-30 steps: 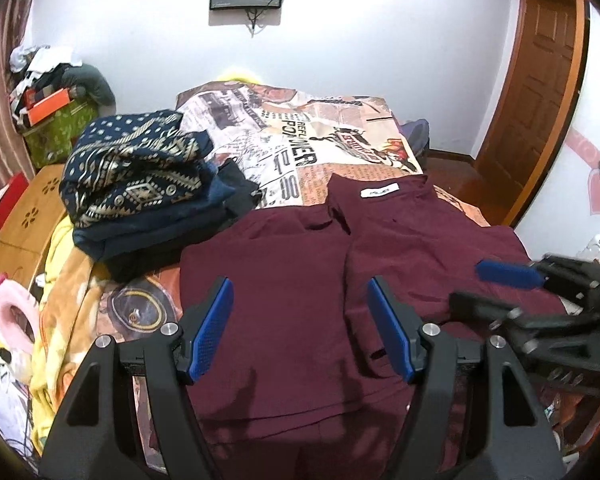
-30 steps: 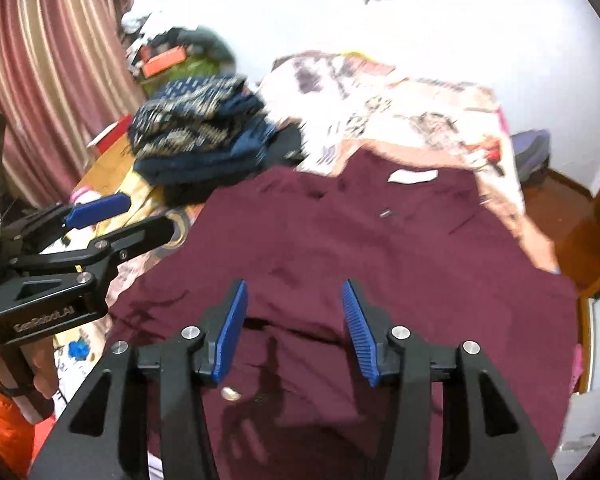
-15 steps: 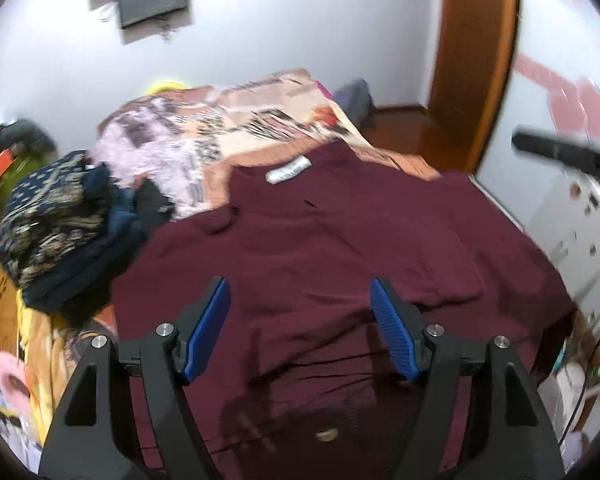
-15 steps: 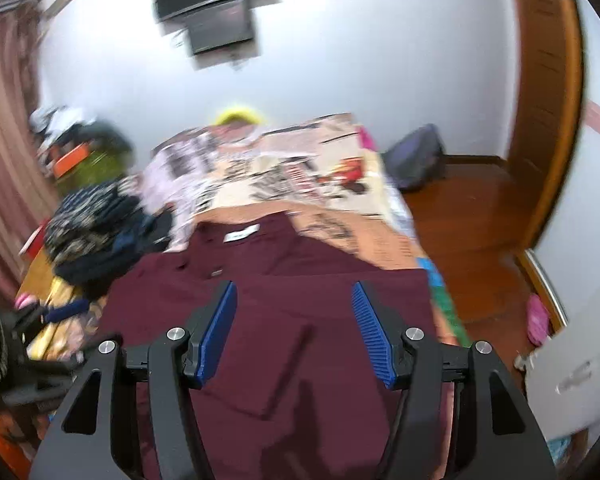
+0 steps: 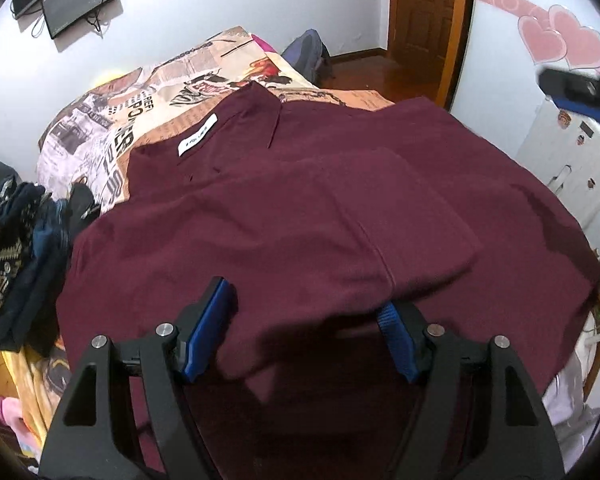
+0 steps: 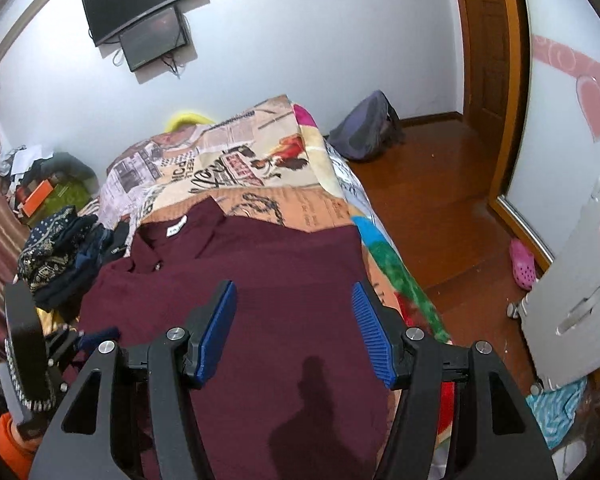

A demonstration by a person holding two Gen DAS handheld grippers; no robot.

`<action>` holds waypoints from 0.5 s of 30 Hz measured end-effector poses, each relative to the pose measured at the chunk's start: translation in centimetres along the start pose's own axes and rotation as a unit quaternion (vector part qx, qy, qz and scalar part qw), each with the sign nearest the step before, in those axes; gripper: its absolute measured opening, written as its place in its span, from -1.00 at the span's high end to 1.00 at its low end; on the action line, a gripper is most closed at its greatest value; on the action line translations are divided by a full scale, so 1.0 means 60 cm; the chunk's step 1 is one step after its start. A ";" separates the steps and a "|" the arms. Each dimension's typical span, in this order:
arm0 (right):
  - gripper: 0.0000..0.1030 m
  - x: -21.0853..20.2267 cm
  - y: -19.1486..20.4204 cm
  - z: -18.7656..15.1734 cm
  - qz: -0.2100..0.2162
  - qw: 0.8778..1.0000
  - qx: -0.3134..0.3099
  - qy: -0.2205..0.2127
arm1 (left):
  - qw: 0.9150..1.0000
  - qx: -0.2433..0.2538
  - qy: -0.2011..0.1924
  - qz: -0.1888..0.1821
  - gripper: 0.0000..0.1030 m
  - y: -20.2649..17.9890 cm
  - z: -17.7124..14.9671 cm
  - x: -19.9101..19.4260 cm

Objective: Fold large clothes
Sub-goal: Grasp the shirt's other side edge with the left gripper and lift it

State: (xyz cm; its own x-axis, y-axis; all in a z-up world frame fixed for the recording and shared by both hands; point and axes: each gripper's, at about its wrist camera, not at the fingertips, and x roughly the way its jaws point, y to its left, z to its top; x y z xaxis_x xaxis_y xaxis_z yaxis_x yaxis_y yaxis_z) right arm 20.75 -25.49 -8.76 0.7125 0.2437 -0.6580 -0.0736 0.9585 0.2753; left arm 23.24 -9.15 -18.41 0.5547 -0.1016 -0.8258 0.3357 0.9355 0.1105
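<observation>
Both grippers now lower, maroon shirt (image 5: pixel 300 220) beneath parted fingers (image 5: pixel 208 332).

Matt maroon cloth shirt (image 5: pixel 300 220) on printed bedspread (image 6: pixel 240 168); glossy wooden floor (image 6: pixel 440 208)

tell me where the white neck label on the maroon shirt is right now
In the left wrist view the white label sits upper left, inside the maroon shirt collar, beside the newsprint bedspread.

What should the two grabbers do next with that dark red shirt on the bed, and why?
Probably lower both and pinch the shirt's near edge. The maroon shirt lies spread flat, one sleeve already folded over it, and the left gripper and right gripper hover open above it, holding nothing.
</observation>
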 end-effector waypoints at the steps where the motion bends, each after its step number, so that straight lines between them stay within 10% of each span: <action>1: -0.09 0.000 -0.004 -0.003 -0.001 1.000 0.001 0.002 | 1.000 -0.002 -0.001 0.000 -0.39 0.002 0.005 0.004; 8: -0.09 0.006 -0.020 -0.009 -0.014 1.000 0.002 0.011 | 0.998 -0.048 -0.032 -0.006 0.55 0.043 0.050 -0.001; 15: -0.09 0.015 -0.018 -0.008 -0.026 0.999 -0.009 0.017 | 0.985 -0.123 -0.115 0.023 0.83 0.151 0.060 -0.091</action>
State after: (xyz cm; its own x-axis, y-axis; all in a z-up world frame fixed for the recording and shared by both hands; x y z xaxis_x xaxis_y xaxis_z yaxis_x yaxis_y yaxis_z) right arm 21.14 -26.25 -9.97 0.6908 0.1989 -0.6951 -0.0502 0.9723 0.2283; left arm 26.01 -1.32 -10.90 0.7332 -0.1043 -0.6720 0.1270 0.9918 -0.0154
